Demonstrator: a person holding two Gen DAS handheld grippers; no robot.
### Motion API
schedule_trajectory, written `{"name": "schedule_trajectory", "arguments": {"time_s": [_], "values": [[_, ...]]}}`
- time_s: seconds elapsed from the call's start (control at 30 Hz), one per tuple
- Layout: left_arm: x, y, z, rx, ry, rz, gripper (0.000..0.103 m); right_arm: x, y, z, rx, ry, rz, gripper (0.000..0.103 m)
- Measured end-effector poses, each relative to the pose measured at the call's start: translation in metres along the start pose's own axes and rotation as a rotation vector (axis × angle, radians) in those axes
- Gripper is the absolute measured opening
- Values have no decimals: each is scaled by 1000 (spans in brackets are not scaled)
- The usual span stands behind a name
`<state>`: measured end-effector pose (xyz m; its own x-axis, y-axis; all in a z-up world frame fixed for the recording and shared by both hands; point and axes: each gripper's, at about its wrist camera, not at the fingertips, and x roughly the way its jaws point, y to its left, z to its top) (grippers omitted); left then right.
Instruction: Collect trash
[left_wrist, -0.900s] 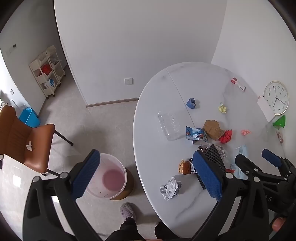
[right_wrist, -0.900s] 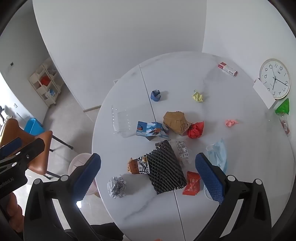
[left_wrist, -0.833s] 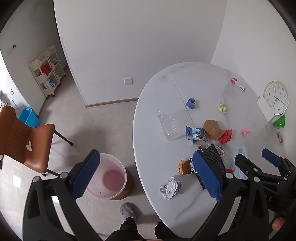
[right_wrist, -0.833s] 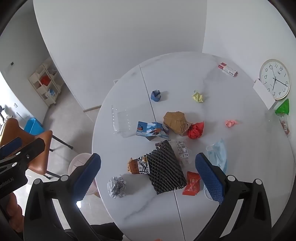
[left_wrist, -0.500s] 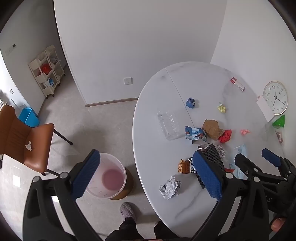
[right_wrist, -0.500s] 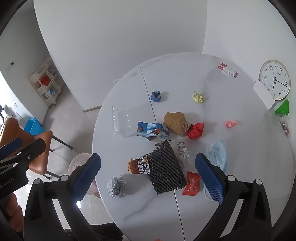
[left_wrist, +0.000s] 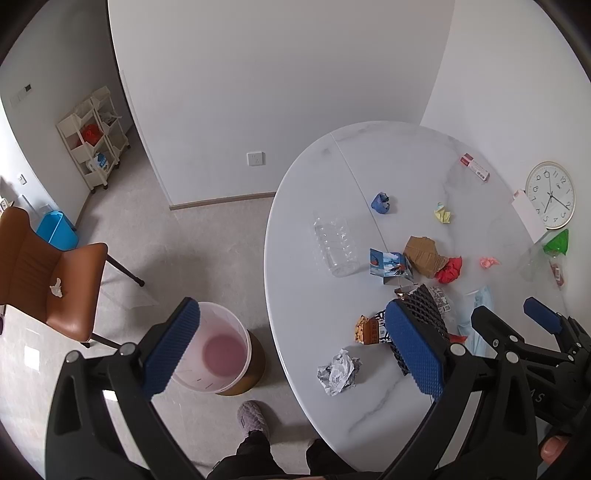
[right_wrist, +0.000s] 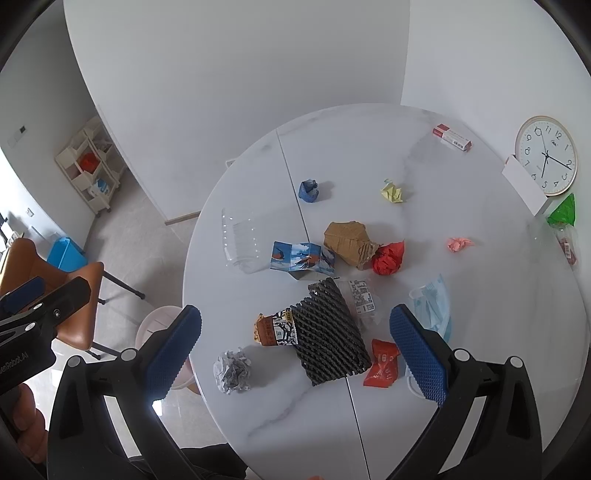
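Trash lies scattered on a round white marble table (right_wrist: 480, 295): a black mesh sleeve (right_wrist: 332, 336), a grey paper ball (right_wrist: 232, 371), a snack wrapper (right_wrist: 275, 329), a red packet (right_wrist: 382, 363), a blue face mask (right_wrist: 432, 299), a brown cardboard scrap (right_wrist: 347, 238), a red paper ball (right_wrist: 388, 258) and a clear bottle (right_wrist: 240, 236). My right gripper (right_wrist: 295, 350) hangs open high above the mesh sleeve, holding nothing. My left gripper (left_wrist: 291, 349) is open and empty, over the table's left edge, with the pink-bottomed bin (left_wrist: 218, 350) on the floor below it.
A wall clock (right_wrist: 548, 155) leans at the table's right rim beside a white card and a green bag (right_wrist: 563, 212). A brown chair (left_wrist: 48, 273), a blue box (left_wrist: 57, 229) and a shelf cart (left_wrist: 94, 136) stand on the floor at left. A person's slippered foot (left_wrist: 253, 415) is near the bin.
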<state>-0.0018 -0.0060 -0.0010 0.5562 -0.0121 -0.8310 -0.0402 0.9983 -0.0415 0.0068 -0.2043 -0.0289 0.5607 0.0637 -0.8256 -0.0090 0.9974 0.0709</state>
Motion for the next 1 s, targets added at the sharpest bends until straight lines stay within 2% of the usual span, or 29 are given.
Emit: {"name": "schedule_trajectory", "arguments": {"time_s": [1.0], "values": [[2,2,-1,-2,3,-2,96,0,-2,-1,-3,2,1,101]]}}
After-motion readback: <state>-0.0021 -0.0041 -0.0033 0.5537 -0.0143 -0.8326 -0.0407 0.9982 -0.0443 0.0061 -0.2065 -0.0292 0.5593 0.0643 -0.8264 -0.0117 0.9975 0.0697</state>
